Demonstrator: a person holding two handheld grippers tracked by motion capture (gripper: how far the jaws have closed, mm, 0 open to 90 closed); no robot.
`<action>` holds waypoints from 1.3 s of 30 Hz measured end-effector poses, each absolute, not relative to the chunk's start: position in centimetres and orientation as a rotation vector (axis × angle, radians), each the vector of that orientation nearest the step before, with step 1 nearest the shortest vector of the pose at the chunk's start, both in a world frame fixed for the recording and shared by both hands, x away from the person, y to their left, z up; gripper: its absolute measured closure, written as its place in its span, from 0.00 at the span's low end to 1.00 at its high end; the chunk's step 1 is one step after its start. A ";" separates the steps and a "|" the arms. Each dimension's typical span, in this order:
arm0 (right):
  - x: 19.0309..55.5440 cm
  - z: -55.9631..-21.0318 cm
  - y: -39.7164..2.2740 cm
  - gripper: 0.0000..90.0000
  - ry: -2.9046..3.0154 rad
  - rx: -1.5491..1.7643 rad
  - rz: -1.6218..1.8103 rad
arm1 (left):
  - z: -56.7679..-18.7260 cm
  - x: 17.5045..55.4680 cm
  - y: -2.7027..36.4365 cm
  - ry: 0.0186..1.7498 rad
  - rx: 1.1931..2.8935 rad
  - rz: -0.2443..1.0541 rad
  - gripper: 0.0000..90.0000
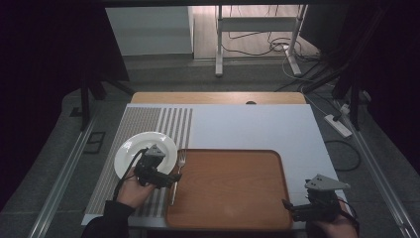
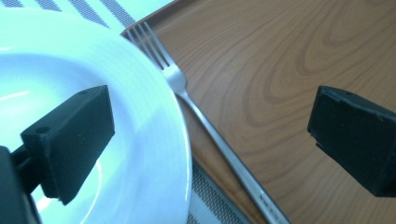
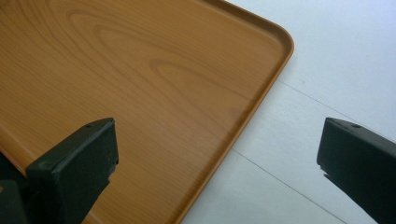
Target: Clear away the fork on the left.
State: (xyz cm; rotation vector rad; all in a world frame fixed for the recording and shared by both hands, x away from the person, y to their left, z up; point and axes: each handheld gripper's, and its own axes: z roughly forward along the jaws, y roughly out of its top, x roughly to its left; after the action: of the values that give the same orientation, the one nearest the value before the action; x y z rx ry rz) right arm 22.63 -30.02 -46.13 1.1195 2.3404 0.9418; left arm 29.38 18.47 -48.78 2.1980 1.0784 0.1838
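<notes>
Left gripper [image 1: 174, 179] hovers wide open and empty at lower left, jaws straddling the fork [image 2: 187, 100] on the tray [image 1: 233, 198] edge beside the plate [image 1: 129, 148]. Likely step: grasping the fork; next, lower and close. Right gripper [image 1: 287, 206] waits open, empty, lower right

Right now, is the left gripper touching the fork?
Apart. In the left gripper view, the left gripper is open, and the fork lies between its jaws on the tray edge, with clear space to each jaw.
</notes>
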 end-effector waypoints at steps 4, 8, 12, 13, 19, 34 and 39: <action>22.6 -46.1 -30.1 0.00 2.340 1.124 0.942 | -48.5 28.6 19.5 1.087 2.176 0.206 0.00; 22.7 -46.1 -30.1 0.00 2.337 1.127 0.948 | -48.5 27.8 20.4 1.094 2.157 0.215 0.00; 22.7 -46.1 -30.1 0.00 2.339 1.128 0.947 | -48.5 27.3 21.2 1.104 2.141 0.231 0.00; 22.7 -46.1 -30.1 0.00 2.339 1.129 0.947 | -48.5 26.8 21.8 1.118 2.120 0.234 0.00; 22.7 -46.1 -30.1 0.00 2.341 1.131 0.944 | -48.7 25.7 23.1 1.136 2.101 0.258 0.00; 22.8 -46.1 -30.1 0.00 2.338 1.136 0.948 | -49.2 23.2 25.7 1.183 2.027 0.272 0.00; 22.8 -46.1 -30.1 0.00 2.341 1.137 0.945 | -48.9 22.3 26.4 1.191 1.993 0.309 0.00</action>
State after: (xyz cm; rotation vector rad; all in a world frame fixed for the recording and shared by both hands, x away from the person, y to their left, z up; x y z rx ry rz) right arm 22.78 -30.08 -46.13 1.1368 2.3406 0.9448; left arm 22.29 26.39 -48.92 1.9931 1.1914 0.3093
